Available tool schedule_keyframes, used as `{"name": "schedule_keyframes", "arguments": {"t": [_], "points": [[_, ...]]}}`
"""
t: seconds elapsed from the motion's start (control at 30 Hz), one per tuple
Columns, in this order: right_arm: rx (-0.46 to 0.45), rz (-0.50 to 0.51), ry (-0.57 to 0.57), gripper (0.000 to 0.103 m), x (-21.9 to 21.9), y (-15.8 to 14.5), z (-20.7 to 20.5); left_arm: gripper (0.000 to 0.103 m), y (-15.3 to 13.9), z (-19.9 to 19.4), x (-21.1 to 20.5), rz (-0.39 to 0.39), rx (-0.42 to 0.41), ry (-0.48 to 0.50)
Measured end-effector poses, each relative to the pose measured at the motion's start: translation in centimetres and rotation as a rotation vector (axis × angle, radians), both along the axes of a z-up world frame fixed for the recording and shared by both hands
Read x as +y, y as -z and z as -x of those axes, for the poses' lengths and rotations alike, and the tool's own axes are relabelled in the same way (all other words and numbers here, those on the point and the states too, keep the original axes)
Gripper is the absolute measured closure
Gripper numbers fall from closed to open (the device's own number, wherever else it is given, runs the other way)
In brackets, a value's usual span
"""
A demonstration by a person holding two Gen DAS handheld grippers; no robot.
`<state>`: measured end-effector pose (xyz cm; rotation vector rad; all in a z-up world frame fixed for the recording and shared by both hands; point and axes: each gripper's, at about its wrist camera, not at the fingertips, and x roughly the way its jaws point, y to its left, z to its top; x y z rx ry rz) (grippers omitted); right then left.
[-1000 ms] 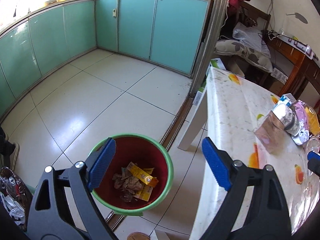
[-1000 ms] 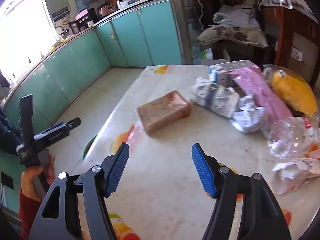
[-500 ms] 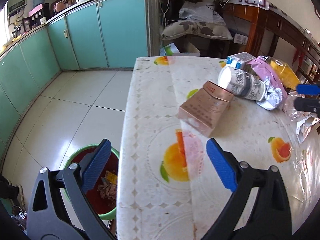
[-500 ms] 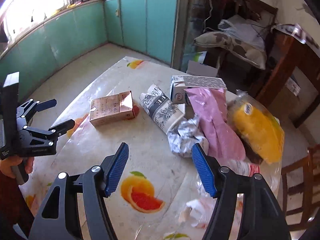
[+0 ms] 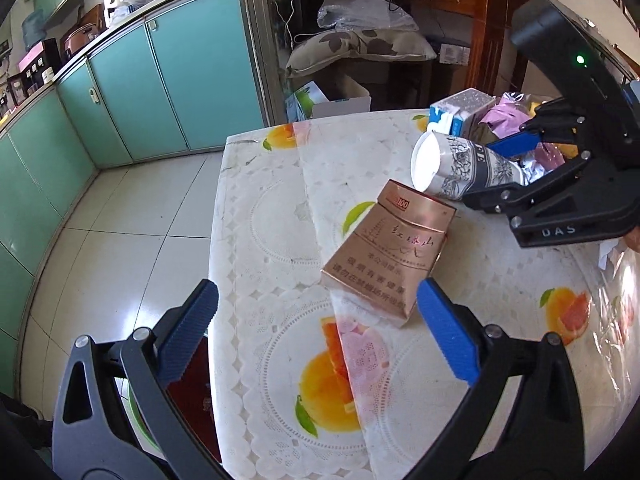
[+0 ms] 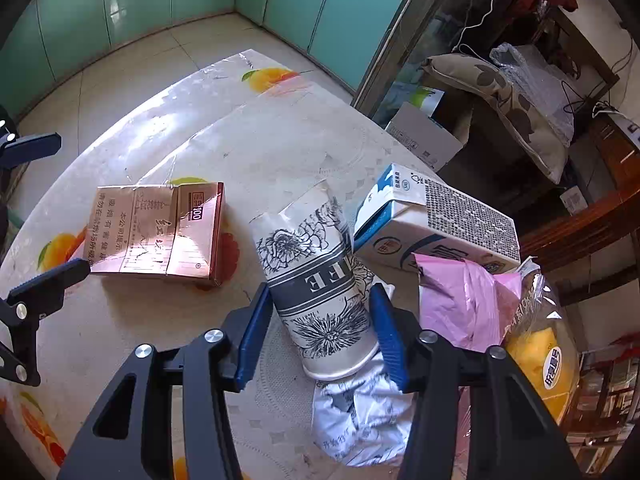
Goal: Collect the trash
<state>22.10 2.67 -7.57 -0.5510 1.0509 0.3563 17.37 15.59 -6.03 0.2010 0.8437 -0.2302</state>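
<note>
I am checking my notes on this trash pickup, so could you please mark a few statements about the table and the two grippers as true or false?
1. The paper cup lies on its side between the right gripper's fingers. True.
2. The left gripper is shut on the copper-coloured box. False: it is open, and the box lies on the table ahead of it.
3. The milk carton lies beside the cup. True.
4. The pink bag is inside the bin. False: it is on the table by the carton.
5. The bin stands on the tabletop. False: it is on the floor, below the table edge.
</note>
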Motion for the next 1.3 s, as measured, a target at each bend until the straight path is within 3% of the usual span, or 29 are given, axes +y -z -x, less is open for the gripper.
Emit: {"name": "schedule_keyframes", "arguments": {"t": [0.1,0.23,0.33,0.43,0.6,0.8,0.93,1.0,1.07,1.3], "points": [[0.018,-0.061,0.013,0.063,-0.4,-0.5,-0.1,0.005,0.2,-0.4,0.7,0.003,0.005,-0.022],[-0.016,-0.224,0.055,0.065,-2.0,-3.5,1.6,0.005,0.4,-1.0,1.6,0.084,0.034,-0.026],[-0.053,-0.392,0.130,0.065,-4.5,-6.4,4.2,0.005,0.4,-0.5,1.1,0.110,0.031,0.017],[-0.120,-0.499,0.180,0.065,-6.5,-8.1,8.3,0.005,0.4,-0.3,-0.3,0.118,0.031,0.083],[-0.108,-0.664,0.288,0.065,-8.7,-7.3,13.9,0.005,0.9,-1.9,-2.6,0.025,0.047,0.122],[-0.013,-0.831,0.409,0.064,-9.9,-4.7,17.6,0.005,1.5,-3.9,-3.5,0.013,0.109,0.124],[-0.020,-0.852,0.432,0.064,-9.4,-5.0,19.2,0.010,1.8,-4.1,-4.1,0.024,0.140,0.133],[-0.057,-0.853,0.437,0.064,-9.1,-5.7,20.3,0.024,2.0,-3.9,-4.2,0.023,0.148,0.131],[-0.082,-0.850,0.433,0.064,-8.5,-6.4,21.1,0.032,2.0,-3.6,-4.2,0.032,0.139,0.132],[-0.133,-0.810,0.404,0.064,-6.4,-7.7,22.6,0.039,0.5,-1.7,-3.2,0.088,0.105,0.100]]}}
